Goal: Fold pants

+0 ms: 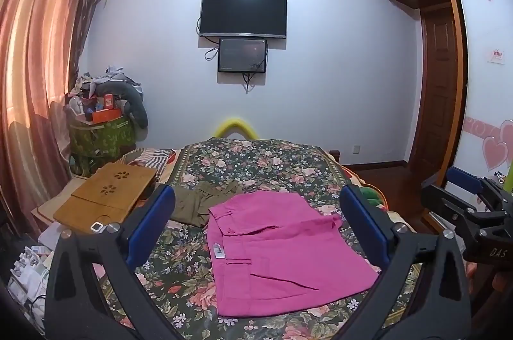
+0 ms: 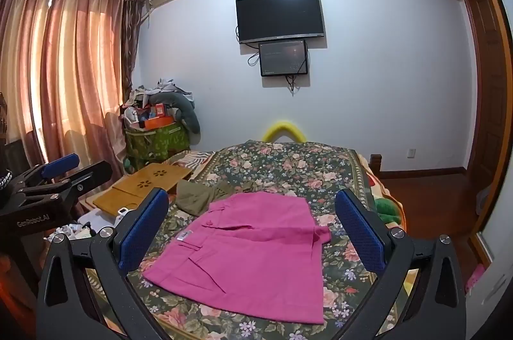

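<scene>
- The pink pants (image 1: 282, 250) lie folded into a compact block on the floral bedspread (image 1: 256, 160), near the middle of the bed, with the waistband and a small white label (image 1: 218, 252) turned toward the left side.
- In the right wrist view the same pink pants (image 2: 253, 253) show a flat top layer with one corner flap sticking out on the right edge.
- The left hand-held gripper (image 1: 256, 228) hangs above the pants with its blue pads (image 1: 150, 224) spread wide apart, released, grasping nothing.
- The right hand-held gripper (image 2: 253, 228) is likewise spread wide, blue pads (image 2: 144, 228) clear of the cloth, nothing between them.
- Each gripper shows at the edge of the other's view: the right one (image 1: 465, 202) at the far right, the left one (image 2: 54, 176) at the far left.
- An olive-green garment (image 1: 198, 202) lies crumpled on the bed just behind the pants, touching their far left corner.
- A wooden lap tray (image 1: 109, 195) with flower-shaped cutouts rests left of the bed.
- On the far wall a dark television (image 1: 243, 13) hangs above a smaller screen (image 1: 242, 54).
</scene>
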### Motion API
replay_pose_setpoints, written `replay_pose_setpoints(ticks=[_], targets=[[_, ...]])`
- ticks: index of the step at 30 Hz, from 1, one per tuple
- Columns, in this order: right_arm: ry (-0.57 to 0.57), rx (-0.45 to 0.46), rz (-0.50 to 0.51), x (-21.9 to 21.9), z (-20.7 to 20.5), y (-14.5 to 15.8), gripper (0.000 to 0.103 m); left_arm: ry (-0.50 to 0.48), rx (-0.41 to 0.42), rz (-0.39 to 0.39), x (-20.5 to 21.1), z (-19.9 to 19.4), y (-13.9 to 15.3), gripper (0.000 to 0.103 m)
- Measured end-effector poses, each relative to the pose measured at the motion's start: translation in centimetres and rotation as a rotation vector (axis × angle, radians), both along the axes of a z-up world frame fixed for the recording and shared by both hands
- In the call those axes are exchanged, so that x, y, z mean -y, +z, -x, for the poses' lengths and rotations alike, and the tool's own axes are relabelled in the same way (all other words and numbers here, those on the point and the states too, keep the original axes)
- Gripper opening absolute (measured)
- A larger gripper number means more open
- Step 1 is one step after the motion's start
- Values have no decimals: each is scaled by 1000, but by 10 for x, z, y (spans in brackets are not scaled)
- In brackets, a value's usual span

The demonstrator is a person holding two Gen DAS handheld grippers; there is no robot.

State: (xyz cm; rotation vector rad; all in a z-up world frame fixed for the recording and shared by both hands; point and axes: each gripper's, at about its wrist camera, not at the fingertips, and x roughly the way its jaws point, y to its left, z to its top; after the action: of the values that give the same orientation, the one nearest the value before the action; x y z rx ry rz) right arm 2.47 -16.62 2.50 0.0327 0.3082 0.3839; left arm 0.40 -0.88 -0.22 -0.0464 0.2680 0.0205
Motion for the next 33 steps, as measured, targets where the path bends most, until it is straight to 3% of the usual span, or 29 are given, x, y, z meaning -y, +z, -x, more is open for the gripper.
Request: replay_pose_setpoints(ticks=[33], targets=[[-2,8,6,2,1,4,103,18,9,-10,-1,-4,-4,103]])
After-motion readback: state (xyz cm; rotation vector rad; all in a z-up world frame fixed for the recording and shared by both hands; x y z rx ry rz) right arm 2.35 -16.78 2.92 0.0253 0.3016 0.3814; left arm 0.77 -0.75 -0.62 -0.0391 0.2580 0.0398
